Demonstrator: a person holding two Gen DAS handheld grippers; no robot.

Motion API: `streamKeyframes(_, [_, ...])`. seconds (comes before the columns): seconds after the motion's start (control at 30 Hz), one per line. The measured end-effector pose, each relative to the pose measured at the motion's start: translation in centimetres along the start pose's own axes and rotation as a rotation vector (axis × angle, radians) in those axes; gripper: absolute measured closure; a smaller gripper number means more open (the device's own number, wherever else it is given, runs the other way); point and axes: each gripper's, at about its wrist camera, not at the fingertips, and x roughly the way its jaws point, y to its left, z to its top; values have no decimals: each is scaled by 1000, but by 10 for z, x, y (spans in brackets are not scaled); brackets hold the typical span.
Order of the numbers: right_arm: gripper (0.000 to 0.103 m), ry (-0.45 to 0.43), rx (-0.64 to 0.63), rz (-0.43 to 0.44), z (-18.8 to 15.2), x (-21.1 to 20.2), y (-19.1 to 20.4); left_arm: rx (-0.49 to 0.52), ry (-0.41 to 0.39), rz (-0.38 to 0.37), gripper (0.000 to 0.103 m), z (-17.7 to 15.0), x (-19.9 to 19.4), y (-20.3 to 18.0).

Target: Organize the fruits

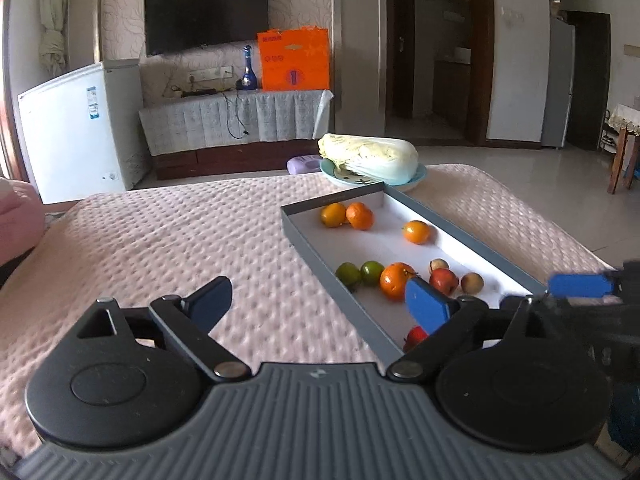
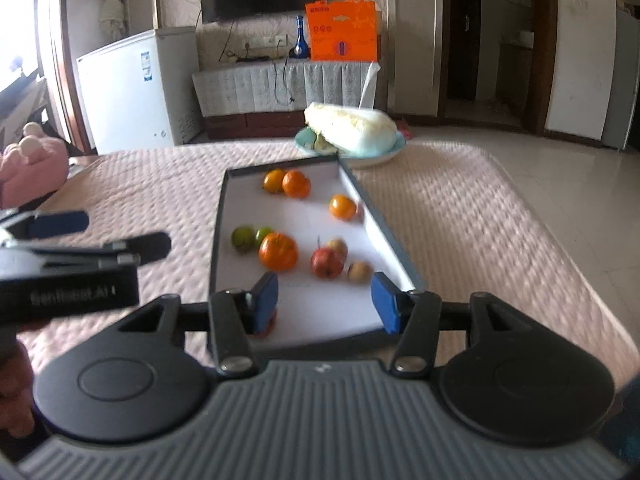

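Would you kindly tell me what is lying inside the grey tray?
Inside the grey tray: four orange fruits, one the big orange, two green limes, a red apple and two brownish fruits. A red fruit is partly covered by the left gripper.

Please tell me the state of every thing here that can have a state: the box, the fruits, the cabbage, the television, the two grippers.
Box: lidless, on the pink bedspread.
Large orange: lying loose in the box.
Red apple: loose in the box, stem up.
Cabbage: lying on the plate.
Television: off.
Left gripper: open, empty.
Right gripper: open, empty.
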Motion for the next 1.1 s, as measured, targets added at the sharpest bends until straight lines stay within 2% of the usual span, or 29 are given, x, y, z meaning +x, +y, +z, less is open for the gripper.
streamKeyframes(0.1, [49, 16, 26, 6, -9, -14, 3, -3, 2, 9, 7, -6, -16, -2])
streamKeyframes(0.23, [49, 14, -7, -1, -19, -29, 12, -25, 5, 4, 7, -17, -35, -2])
streamKeyframes(0.4, [49, 23, -63, -21, -28, -36, 21, -29, 12, 5, 7, -27, -50, -2])
streamKeyframes(0.57, [49, 28, -57, -36, -32, -38, 17, -28, 28, 1, 7, -36, -61, -1])
streamKeyframes(1.1, [49, 77, -38, -34, -35, -26, 13, -1, 66, -13, 7, -47, -60, -9])
